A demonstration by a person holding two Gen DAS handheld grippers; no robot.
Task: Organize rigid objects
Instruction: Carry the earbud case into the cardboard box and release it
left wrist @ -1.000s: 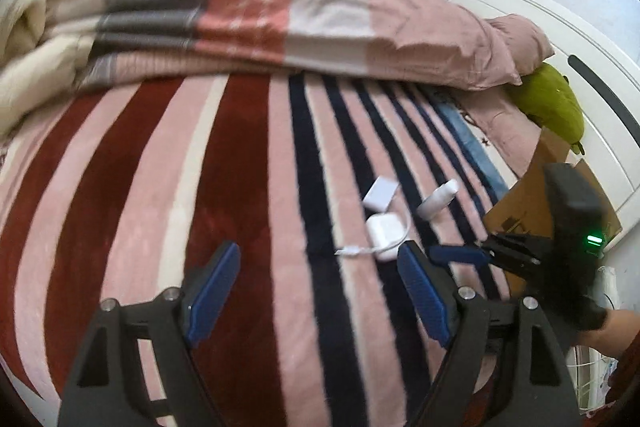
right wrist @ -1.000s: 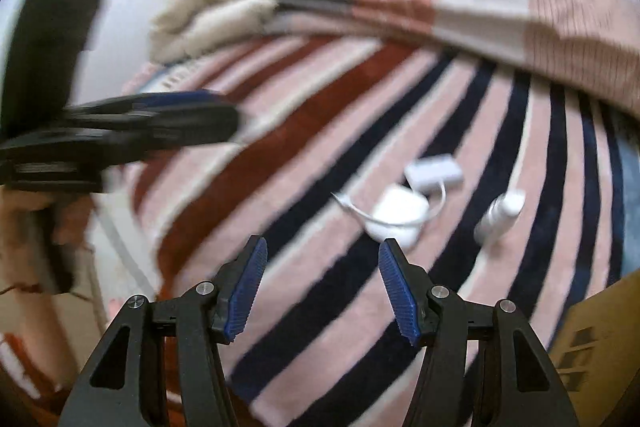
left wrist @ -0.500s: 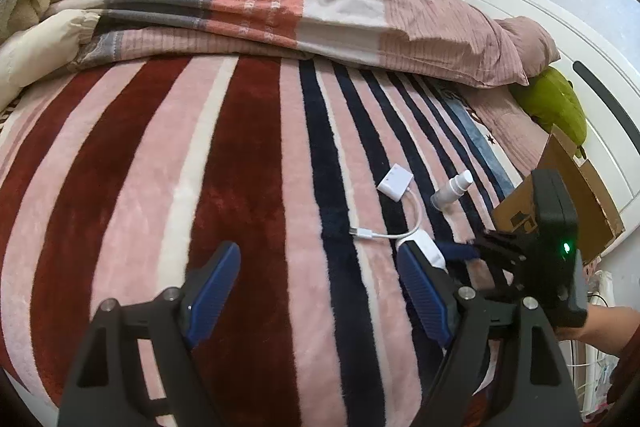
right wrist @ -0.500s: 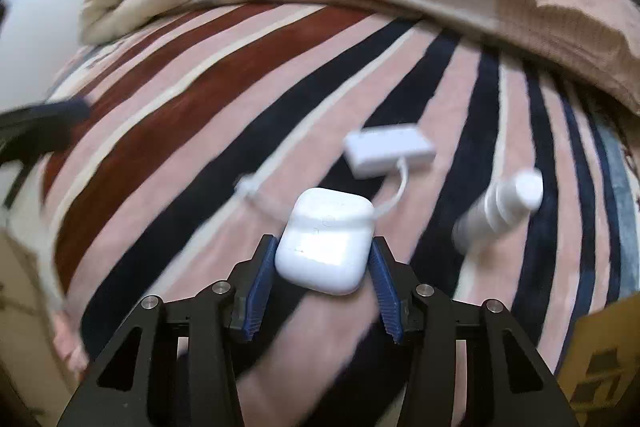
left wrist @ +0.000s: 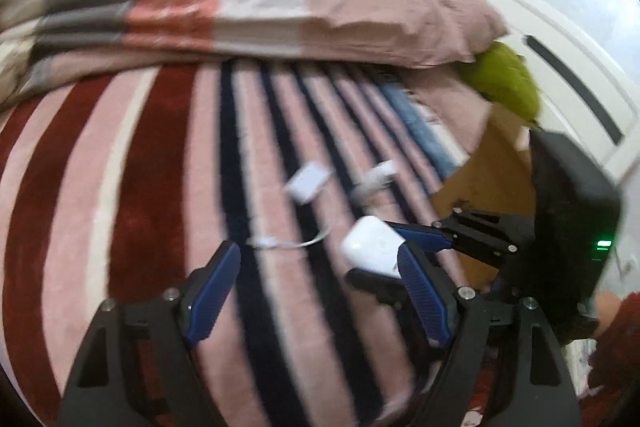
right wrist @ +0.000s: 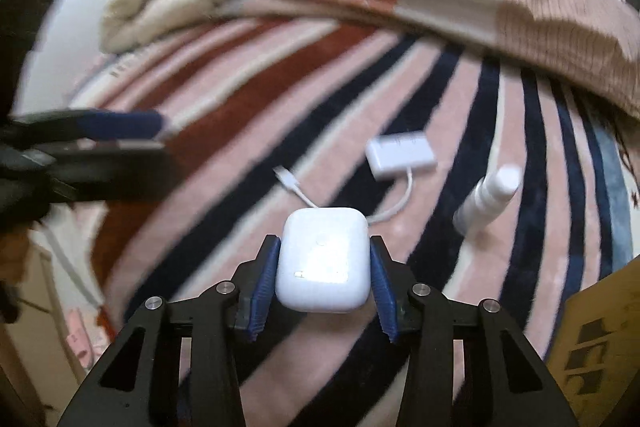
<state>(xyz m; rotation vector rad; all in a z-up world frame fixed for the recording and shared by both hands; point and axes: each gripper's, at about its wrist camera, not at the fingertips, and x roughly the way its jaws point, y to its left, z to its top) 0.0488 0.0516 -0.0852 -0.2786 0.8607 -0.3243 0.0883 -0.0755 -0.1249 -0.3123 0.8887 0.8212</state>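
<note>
Striped blanket (right wrist: 248, 131) on bed. Right gripper (right wrist: 323, 277): jaws closing, pads against white earbud case (right wrist: 322, 259), raised off blanket. Left gripper (left wrist: 316, 291): open, empty. Next, likely: carry case to cardboard box (right wrist: 600, 343).

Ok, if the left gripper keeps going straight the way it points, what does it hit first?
Probably the white adapter cable lying on the striped blanket, just beyond the open left gripper. Depth is unclear; nothing sits between its fingers.
</note>
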